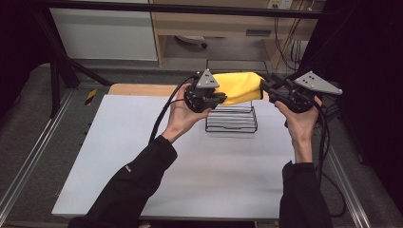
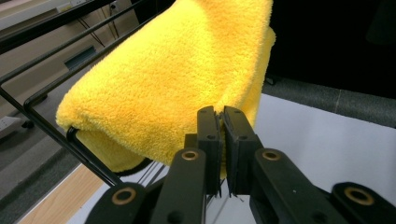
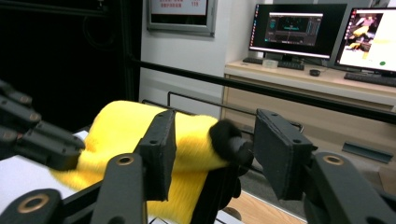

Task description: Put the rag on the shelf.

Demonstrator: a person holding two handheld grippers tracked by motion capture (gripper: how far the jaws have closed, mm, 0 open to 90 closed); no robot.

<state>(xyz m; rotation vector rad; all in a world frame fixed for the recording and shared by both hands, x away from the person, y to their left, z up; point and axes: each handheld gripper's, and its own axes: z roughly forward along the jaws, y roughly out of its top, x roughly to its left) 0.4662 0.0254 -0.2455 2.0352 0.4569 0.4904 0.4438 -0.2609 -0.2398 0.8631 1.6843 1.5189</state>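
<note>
Near edge first: two dark sleeves come in at 6 o'clock of the high view, over the white table (image 1: 142, 161).

Left gripper (image 1: 215, 98) sits at about 12 o'clock of the table's middle. In the left gripper view its jaws stand together, clamped on the lower hem of the yellow towel (image 2: 177, 79); a thin bit of pile shows pinched between the pads.

Right gripper (image 1: 266, 89) is at 1 o'clock, at the towel's other end. In the right gripper view its jaws stand apart, with the towel's end and a black rod tip of the rack between them, pads not pressing. So the right one grips nothing.

The towel lies draped over the top bars of the black wire rack (image 1: 231, 121), which stands at the table's far side, 12 to 1 o'clock. The towel hangs down both sides of the bar.

Farther off: a wooden desk (image 3: 303, 86) with monitors (image 3: 299, 28) at 1 to 2 o'clock in the right gripper view.

Risks, as a judgement:
- Left pinch holds only the hem; a pull toward 6 o'clock could drag the towel off the bars.
- With the right jaws free, nothing holds that end, so the cloth may bunch or slide to 9 o'clock.
- The rack looks light; a tug might tip or shift it.
- If the right jaws close here, they could catch the rod instead of cloth.
</note>
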